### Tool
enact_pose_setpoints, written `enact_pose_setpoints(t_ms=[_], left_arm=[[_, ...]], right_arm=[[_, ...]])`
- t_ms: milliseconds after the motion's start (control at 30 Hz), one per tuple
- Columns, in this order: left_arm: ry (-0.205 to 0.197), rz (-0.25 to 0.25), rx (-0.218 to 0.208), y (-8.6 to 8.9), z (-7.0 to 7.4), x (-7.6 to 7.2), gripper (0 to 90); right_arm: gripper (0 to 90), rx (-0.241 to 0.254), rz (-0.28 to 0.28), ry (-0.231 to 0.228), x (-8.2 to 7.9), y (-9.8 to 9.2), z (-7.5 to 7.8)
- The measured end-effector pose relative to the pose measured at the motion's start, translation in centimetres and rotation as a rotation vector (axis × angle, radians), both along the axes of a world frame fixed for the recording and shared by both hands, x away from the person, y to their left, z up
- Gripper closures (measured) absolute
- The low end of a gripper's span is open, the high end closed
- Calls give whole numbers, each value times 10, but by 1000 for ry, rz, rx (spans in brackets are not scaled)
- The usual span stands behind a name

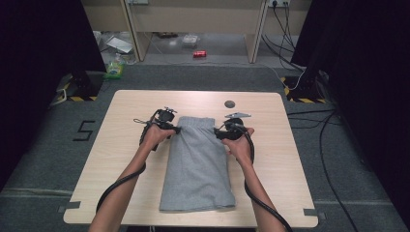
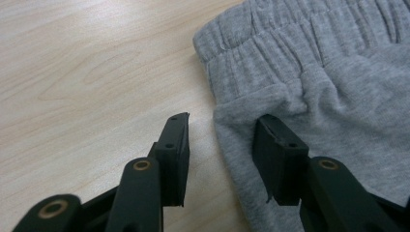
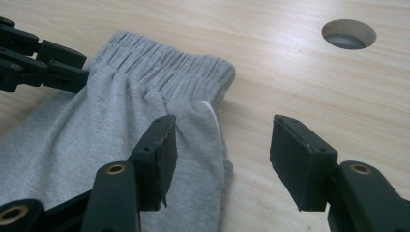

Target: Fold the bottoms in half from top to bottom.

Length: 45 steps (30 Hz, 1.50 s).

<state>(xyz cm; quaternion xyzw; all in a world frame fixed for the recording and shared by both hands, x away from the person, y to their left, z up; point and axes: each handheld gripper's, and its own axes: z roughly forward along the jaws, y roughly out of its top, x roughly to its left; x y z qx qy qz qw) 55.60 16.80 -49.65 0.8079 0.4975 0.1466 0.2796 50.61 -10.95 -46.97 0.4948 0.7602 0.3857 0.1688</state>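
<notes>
One pair of grey shorts (image 1: 197, 164) is counted on one table (image 1: 130, 111), along with two claws: a left claw (image 1: 175, 129) and a right claw (image 1: 218, 131). One round hole (image 1: 229, 103) is seen.

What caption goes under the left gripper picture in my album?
Open left gripper straddling the edge of grey shorts on a wooden table.

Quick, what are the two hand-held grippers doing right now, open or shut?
Left hand-held gripper: open, straddling the edge of the grey shorts.
Right hand-held gripper: open, straddling the shorts' other edge.
</notes>
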Motion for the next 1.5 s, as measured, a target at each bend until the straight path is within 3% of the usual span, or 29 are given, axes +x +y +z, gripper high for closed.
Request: enact_pose_setpoints(t_ms=[500,967,1500], left_arm=[[-8,-10,-2,1,0,-1,575],[-35,-39,-21,-2,-2,-6,724],[-30,-34,-40,-2,-3,-6,745]], right_arm=[[434,-9,-13,30,18,10,-8],[449,-7,-22,100,32,20,-35],[555,-17,13,80,35,24,-37]])
